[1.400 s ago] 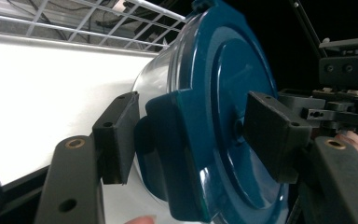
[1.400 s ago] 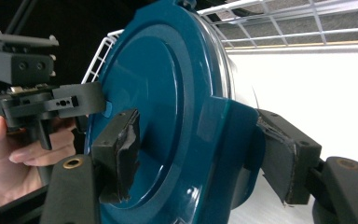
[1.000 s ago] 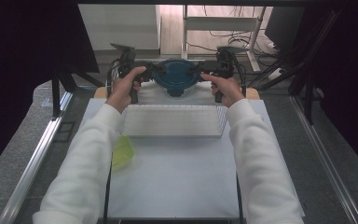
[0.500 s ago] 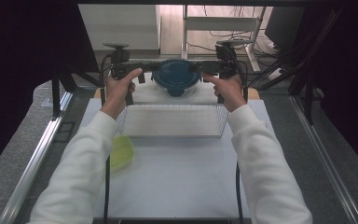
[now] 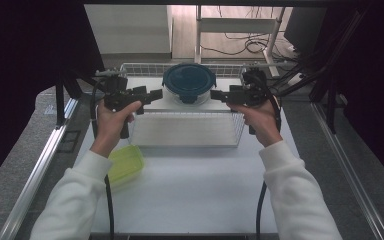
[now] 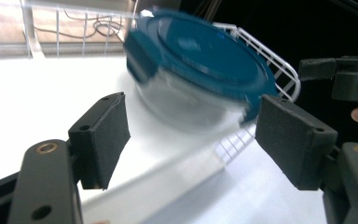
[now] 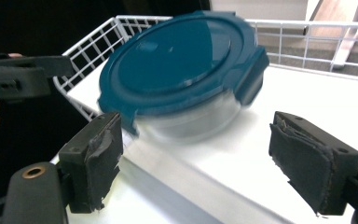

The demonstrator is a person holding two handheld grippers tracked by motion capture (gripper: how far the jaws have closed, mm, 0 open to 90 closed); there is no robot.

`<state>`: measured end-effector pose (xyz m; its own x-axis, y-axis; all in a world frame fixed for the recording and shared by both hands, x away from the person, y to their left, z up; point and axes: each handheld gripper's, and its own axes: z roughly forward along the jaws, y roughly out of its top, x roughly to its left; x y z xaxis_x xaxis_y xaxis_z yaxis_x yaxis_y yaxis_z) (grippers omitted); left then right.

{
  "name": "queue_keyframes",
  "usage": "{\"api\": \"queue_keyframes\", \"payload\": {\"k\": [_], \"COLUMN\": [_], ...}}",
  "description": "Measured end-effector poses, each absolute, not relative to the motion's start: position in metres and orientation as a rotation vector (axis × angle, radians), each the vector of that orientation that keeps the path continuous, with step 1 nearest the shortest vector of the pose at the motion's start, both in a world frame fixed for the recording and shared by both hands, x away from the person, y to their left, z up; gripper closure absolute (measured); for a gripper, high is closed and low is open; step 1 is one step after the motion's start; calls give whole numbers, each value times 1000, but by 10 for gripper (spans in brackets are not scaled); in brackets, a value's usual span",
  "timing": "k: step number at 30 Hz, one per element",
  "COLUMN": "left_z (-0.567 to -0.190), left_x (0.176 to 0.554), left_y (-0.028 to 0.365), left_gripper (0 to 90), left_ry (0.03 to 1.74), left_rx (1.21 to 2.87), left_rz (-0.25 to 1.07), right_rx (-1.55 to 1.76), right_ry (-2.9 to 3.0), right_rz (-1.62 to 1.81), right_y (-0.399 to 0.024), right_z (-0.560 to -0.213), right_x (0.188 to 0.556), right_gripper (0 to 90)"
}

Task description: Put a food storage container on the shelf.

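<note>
A round clear container with a dark blue clip lid (image 5: 189,80) sits at the back of a white wire basket (image 5: 187,131). My left gripper (image 5: 152,95) is to its left and my right gripper (image 5: 216,95) to its right, both pointing inward and apart from it. In the left gripper view the container (image 6: 200,60) lies beyond my open left gripper (image 6: 191,140). It is also ahead of my open right gripper (image 7: 200,158) as the blurred container (image 7: 182,65). Both grippers' jaws have just been closing a little, with nothing between them.
A yellow-green plastic box (image 5: 125,165) lies on the white table (image 5: 195,195) near my left sleeve. Basket walls (image 7: 88,46) ring the container. A metal rail (image 5: 40,165) runs along the left, and cables and a white frame stand behind the basket.
Both grippers were pressed against the container's sides one second ago. They have let go and drawn apart sideways. The container stays in the basket.
</note>
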<state>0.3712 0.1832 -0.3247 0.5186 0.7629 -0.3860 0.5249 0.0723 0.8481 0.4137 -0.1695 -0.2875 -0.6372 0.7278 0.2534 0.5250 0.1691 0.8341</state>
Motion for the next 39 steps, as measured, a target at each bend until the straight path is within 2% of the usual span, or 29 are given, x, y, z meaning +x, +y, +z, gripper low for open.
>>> {"api": "queue_keyframes", "payload": {"k": [3, 6, 14, 21, 27, 39], "left_z": [-336, -348, -379, -398, -415, -455], "left_x": [352, 330, 284, 259, 250, 250], "left_y": [186, 182, 175, 178, 181, 182], "left_gripper": [227, 232, 230, 216, 215, 209], "left_ry": [1128, 1086, 1032, 1060, 1072, 1130], "left_rx": [1619, 1696, 1815, 1822, 1848, 1905], "left_rz": [273, 348, 408, 390, 396, 300], "right_rx": [1180, 1134, 1077, 1058, 1064, 1131], "right_ry": [2243, 2274, 2311, 2320, 2360, 2407], "right_rz": [1471, 1481, 1496, 1476, 1417, 1324], "right_y": [-178, -184, -199, -208, -213, -220], "right_z": [-295, -302, -330, -356, -383, -424], "right_x": [399, 382, 341, 310, 295, 287], "right_gripper": [173, 186, 188, 186, 194, 195]}}
